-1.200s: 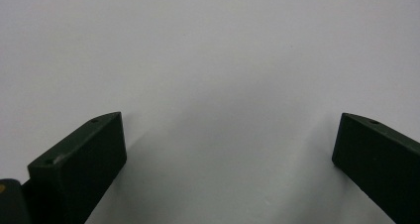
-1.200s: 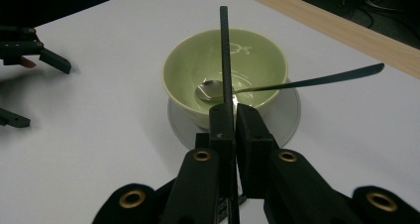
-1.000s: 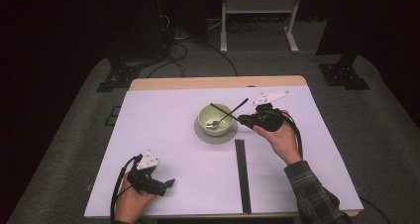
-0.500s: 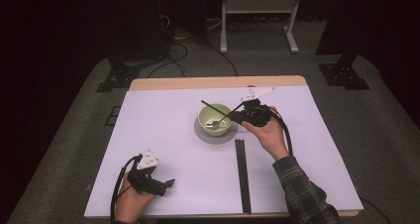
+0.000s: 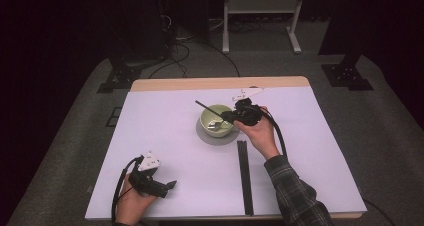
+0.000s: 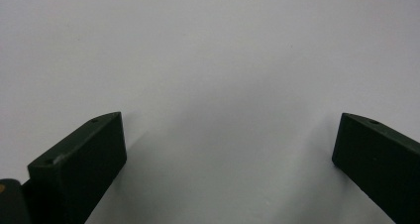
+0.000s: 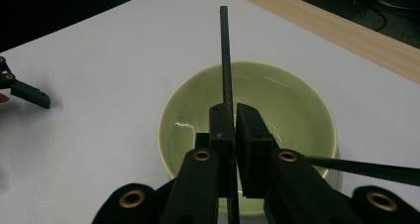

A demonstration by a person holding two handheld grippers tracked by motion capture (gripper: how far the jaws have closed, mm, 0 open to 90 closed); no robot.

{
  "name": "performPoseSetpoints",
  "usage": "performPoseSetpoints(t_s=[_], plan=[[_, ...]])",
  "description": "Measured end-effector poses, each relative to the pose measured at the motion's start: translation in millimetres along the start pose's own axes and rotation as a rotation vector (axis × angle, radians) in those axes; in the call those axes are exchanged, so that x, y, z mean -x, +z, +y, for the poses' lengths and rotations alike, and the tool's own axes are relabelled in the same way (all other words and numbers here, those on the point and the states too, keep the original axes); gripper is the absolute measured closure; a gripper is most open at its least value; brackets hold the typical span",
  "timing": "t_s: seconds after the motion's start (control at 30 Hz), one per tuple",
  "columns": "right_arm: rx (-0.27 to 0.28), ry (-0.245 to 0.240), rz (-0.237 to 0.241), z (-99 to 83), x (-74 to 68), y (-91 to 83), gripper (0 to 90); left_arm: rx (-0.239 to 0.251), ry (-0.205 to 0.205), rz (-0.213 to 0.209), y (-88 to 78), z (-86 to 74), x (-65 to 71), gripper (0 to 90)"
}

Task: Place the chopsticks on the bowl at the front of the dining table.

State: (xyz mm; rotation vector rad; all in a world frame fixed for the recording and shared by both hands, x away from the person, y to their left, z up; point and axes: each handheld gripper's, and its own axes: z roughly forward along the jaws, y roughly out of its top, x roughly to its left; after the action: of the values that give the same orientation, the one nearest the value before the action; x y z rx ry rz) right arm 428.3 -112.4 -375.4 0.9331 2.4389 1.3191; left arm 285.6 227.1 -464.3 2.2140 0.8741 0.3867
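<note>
1. Bench has a pale lilac-white top with a wood back edge, in a dark room (grey carpet).
2. Right gripper pinches a black chopstick over the green bowl.
3. Left gripper sits wide open, empty, at the near edge.

This looks like a lab or recording studio, not a home. The table, topped with a plain pale sheet, stands alone on grey carpet with darkness all around it. Behind the table run loose black cables, beside dark stand bases, and a white metal frame (2 legs visible) rises just beyond its far edge.
</note>
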Motion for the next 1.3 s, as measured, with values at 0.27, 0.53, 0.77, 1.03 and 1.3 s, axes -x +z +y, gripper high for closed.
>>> performPoseSetpoints(t_s=[0.27, 0.53, 0.77, 1.03, 1.3], plan=[[-0.010, 0.006, 0.003, 4.2, -3.2, 15.9, 85.8, -0.002, 0.000, -0.001, -0.2, 0.0, 0.0, 0.0], [-0.024, 0.008, 0.004, 7.1, -7.1, 29.3, 85.8, 0.001, -0.002, -0.001, 0.0, 0.0, 0.1, 0.0], [-0.039, 0.008, 0.001, 7.8, -11.1, 37.8, 85.8, -0.001, -0.002, -0.001, -0.1, 0.0, 0.1, 0.0], [-0.057, -0.002, 0.000, 6.2, -14.2, 44.2, 85.7, 0.000, -0.002, -0.001, -0.1, 0.0, 0.1, 0.0], [-0.056, 0.001, 0.000, 6.3, -15.1, 44.8, 85.5, -0.001, -0.002, -0.001, -0.1, 0.0, 0.0, 0.0]])
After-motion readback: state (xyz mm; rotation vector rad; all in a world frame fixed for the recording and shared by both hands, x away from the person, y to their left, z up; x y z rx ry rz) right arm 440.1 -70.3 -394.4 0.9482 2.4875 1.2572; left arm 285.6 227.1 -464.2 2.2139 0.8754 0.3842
